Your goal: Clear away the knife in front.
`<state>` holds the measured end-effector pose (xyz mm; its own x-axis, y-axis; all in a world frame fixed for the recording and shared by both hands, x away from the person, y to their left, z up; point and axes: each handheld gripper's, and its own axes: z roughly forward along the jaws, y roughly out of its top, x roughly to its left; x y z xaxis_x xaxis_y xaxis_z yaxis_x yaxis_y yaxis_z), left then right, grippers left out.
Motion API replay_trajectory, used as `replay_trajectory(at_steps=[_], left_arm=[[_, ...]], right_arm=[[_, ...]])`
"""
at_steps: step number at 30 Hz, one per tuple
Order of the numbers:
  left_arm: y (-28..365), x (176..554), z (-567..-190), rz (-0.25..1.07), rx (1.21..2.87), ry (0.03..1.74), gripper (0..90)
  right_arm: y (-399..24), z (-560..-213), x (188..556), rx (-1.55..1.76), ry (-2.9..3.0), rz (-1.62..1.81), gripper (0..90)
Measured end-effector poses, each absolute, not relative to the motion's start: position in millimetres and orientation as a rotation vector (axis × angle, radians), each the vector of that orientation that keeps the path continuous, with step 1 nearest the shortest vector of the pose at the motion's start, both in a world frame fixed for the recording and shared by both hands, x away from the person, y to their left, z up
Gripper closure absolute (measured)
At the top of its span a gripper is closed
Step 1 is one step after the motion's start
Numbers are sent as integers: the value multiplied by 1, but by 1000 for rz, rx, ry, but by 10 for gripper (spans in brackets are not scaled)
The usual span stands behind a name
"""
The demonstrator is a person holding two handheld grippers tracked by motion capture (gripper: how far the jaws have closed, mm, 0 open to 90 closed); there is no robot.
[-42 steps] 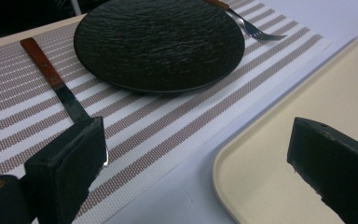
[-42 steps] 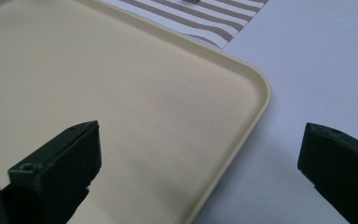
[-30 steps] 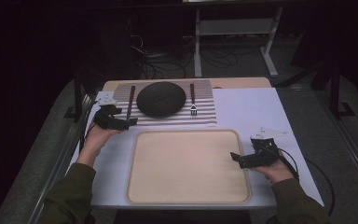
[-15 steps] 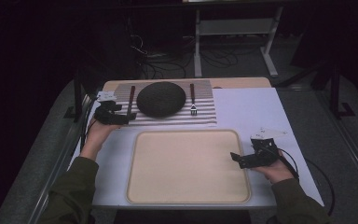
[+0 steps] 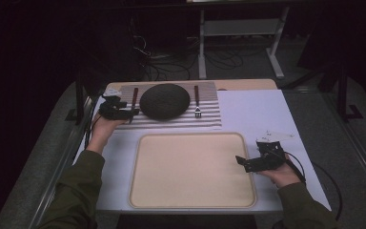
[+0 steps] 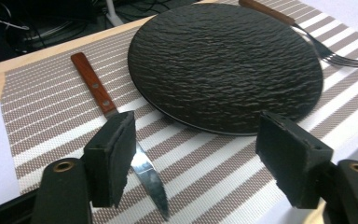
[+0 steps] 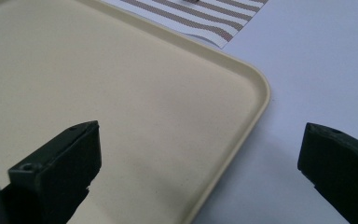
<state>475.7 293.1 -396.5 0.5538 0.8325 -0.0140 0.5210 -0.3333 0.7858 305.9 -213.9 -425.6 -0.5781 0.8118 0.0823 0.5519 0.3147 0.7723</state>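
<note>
On the striped placemat point(image 5: 171, 119) at the far side of the table, the left gripper point(image 5: 124, 113) hovers by the wooden-handled knife point(image 6: 116, 121), which lies just left of the black textured plate point(image 6: 223, 65). Its jaws have just been closing — they are still apart, with the blade passing under the left one and nothing pressed between them. A fork point(image 5: 197, 102) lies on the mat to the right of the plate. Nearer the person, the right gripper point(image 5: 248, 163) sits at the right edge of the cream tray point(image 7: 256, 107) — jaws wide apart, straddling the rim, holding nothing.
</note>
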Motion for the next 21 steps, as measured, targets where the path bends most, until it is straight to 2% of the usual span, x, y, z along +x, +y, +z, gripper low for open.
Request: replay_trajectory(at_steps=[21], left_arm=[[295, 503, -401, 514, 1997, 1137, 435]], right_arm=[[-215, -426, 306, 1230, 2262, 1144, 0]])
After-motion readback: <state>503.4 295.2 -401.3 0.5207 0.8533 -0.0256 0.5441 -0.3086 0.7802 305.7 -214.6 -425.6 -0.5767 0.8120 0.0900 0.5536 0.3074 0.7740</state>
